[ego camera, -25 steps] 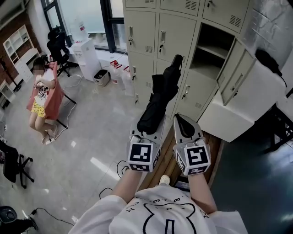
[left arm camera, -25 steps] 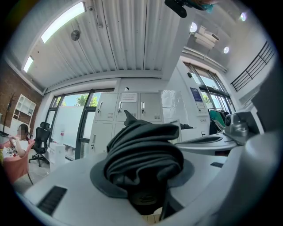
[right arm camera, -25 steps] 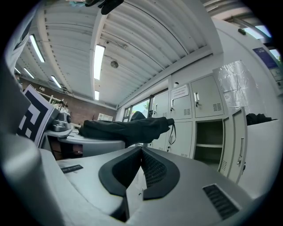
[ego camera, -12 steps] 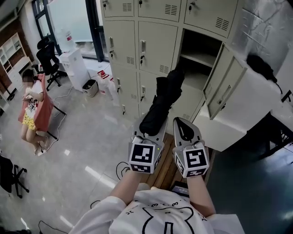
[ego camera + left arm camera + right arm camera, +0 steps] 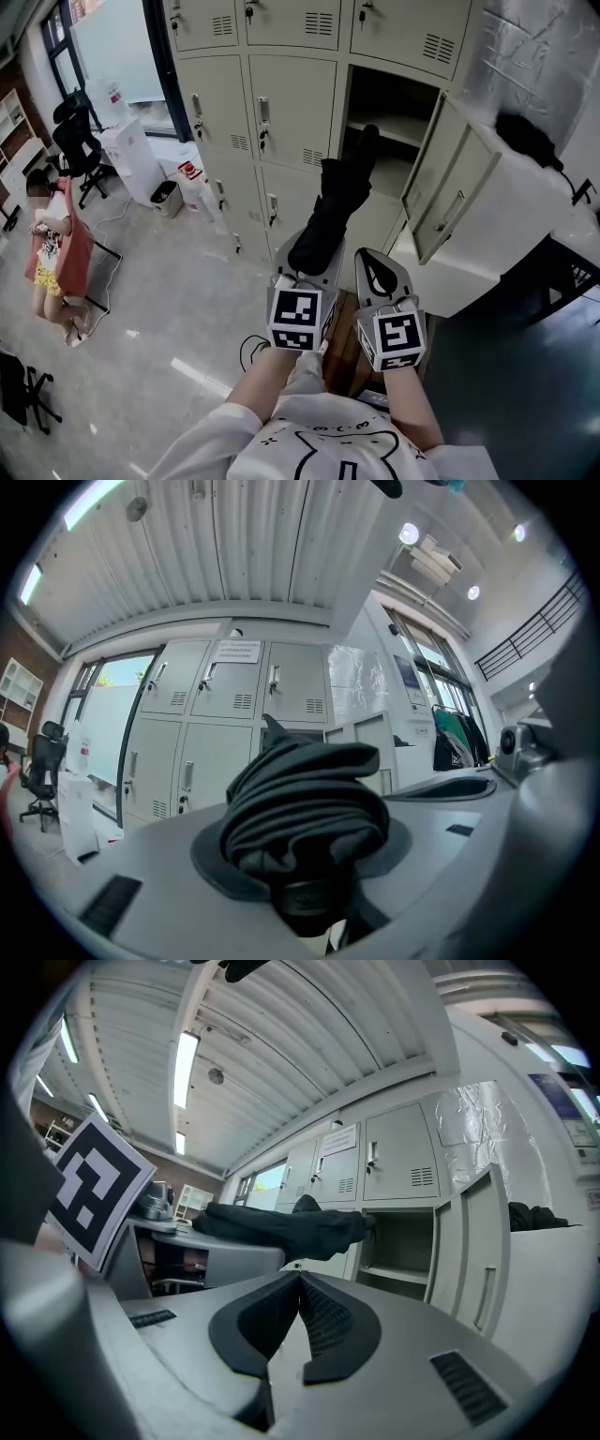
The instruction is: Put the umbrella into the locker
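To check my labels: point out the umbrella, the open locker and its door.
umbrella (image 5: 330, 214), head view, middle of folded canopy.
open locker (image 5: 398, 135), head view, its inner shelf.
door (image 5: 445, 171), head view, panel above handle.

The umbrella (image 5: 330, 214) had its lower end hidden inside the left gripper (image 5: 305, 270), and its tip at twelve o'clock merged with the dark open locker (image 5: 401, 97).

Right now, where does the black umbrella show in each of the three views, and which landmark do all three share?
Head view: centre, the umbrella slants up from the left gripper toward the cabinets.
Left gripper view: dead centre, seen end-on, clamped in that gripper.
Right gripper view: left of centre, lying sideways.
Shared landmark: the open locker, just beyond the umbrella's tip in every view.
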